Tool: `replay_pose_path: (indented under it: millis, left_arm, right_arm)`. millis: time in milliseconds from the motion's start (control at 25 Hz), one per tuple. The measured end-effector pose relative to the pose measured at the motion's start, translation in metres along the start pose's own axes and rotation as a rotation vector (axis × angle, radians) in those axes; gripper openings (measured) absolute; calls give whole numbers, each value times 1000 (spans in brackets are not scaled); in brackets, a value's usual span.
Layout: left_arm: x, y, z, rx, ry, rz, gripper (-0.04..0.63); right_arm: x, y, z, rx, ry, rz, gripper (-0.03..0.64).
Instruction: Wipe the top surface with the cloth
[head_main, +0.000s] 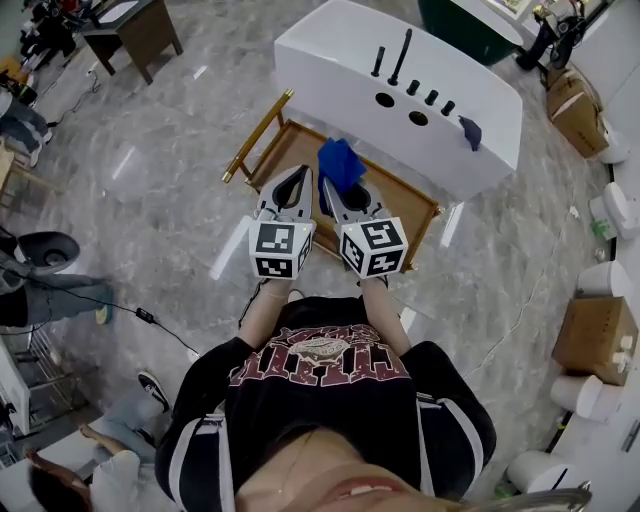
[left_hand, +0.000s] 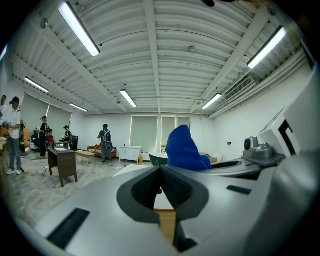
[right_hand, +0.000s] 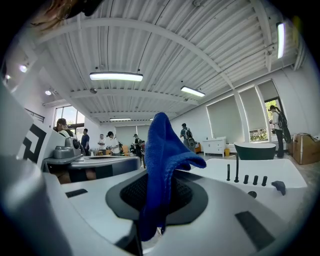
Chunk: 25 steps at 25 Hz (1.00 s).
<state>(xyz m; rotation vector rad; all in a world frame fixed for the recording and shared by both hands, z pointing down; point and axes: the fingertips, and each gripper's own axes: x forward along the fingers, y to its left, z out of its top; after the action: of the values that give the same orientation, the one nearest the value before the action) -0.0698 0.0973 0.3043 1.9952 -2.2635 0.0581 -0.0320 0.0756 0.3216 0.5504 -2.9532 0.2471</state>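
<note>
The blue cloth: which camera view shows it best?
The right gripper view: the blue cloth stands large, pinched in the right tool. The head view shows a small bunch; the left gripper view only its top.

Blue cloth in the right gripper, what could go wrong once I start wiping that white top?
1. The blue cloth is pinched in the right gripper, jaws shut, as a narrow bunch, so the hard jaw tips might scrape the white top.
2. The black fittings standing upright on that top could snag the cloth.
3. A small dark blue thing lying near the top's edge could get swept off.
</note>
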Motion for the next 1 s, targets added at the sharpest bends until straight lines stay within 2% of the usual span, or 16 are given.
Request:
replay_pose_path:
  millis: [320,560,800,1000]
  left_arm:
    - [-4,11,-12,-34,9,-41,48]
    - [19,9,-15,-27,32,-59,49]
    - [60,30,-15,-27,48,-18,48]
    - [98,40,-6,4,60,-12,48]
  right_arm:
    - [6,11,-10,3,20,-43,78]
    - [17,-9,-9,7,27,-55,79]
    - [58,-39,-6,41,28,-25,80]
    - [86,-71,8,45,9,-7,78]
